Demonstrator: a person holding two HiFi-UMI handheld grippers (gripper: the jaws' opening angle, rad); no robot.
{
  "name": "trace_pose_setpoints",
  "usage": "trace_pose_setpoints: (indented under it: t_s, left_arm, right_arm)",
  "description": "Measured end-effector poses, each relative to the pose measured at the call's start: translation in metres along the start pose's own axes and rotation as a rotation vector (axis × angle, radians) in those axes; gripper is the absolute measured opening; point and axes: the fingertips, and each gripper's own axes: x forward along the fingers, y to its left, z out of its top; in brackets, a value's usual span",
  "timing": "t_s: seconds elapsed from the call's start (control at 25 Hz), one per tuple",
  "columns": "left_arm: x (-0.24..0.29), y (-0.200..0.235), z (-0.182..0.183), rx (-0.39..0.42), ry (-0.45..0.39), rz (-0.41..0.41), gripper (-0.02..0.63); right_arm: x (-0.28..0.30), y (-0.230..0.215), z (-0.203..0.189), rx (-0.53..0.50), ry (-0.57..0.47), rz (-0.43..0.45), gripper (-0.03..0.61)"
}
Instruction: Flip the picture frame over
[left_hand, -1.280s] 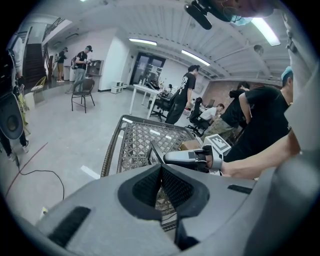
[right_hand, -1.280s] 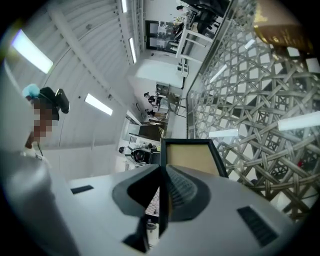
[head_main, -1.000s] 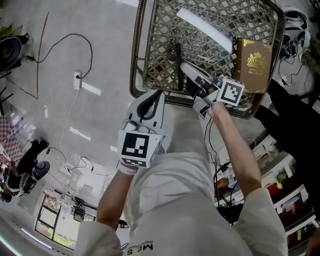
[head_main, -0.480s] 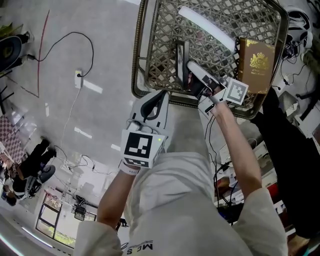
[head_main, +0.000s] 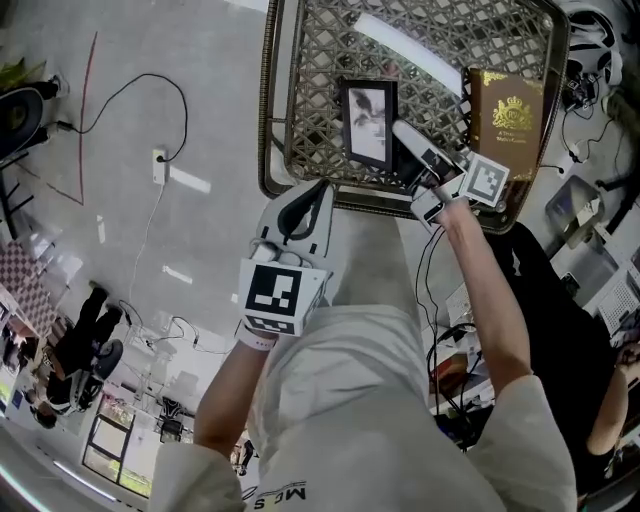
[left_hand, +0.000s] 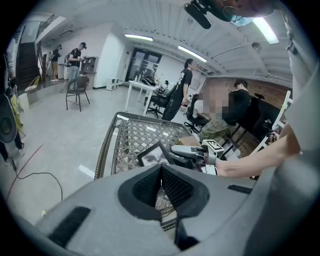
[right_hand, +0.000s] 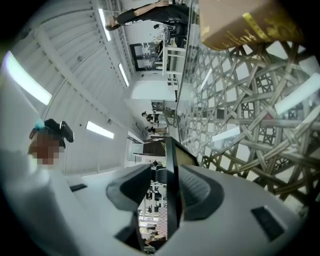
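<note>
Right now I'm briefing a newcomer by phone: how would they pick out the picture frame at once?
Find the woven lattice table with the raised rim. On it, left of the brown box with a gold crest in the head view, is the picture frame. It alone is thin, black-edged and shows a grey picture.

Bright, even indoor light, with a strong fisheye bend in both gripper views.
Ceiling strip lights (left_hand: 192, 53) lit the room from above and threw long white glare streaks onto the table (head_main: 268, 120) toward its far right corner, and onto the pale floor (head_main: 185, 178). Shadows were soft and faint. The gripper views curved straight lines near their edges and went black in the corners. Close to the lens, the left gripper (left_hand: 160, 172) looked soft, while the distance stayed sharp.
</note>
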Motion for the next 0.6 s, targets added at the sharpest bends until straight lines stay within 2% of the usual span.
trace_pose_setpoints:
  t_s: [0.16, 0.4, 0.6]
  left_arm:
    - [0.002, -0.004, -0.001, 0.008, 0.001, -0.007, 0.025]
    - [0.005, -0.012, -0.003, 0.023, 0.015, -0.027, 0.025]
    - [0.005, -0.009, -0.003, 0.027, 0.014, -0.024, 0.025]
  right_arm:
    - [-0.007, -0.009, 0.006, -0.079, 0.003, -0.060, 0.184]
    - [-0.012, -0.022, 0.006, -0.188, 0.041, -0.163, 0.255]
    - [-0.013, -0.032, 0.007, -0.283, 0.061, -0.254, 0.267]
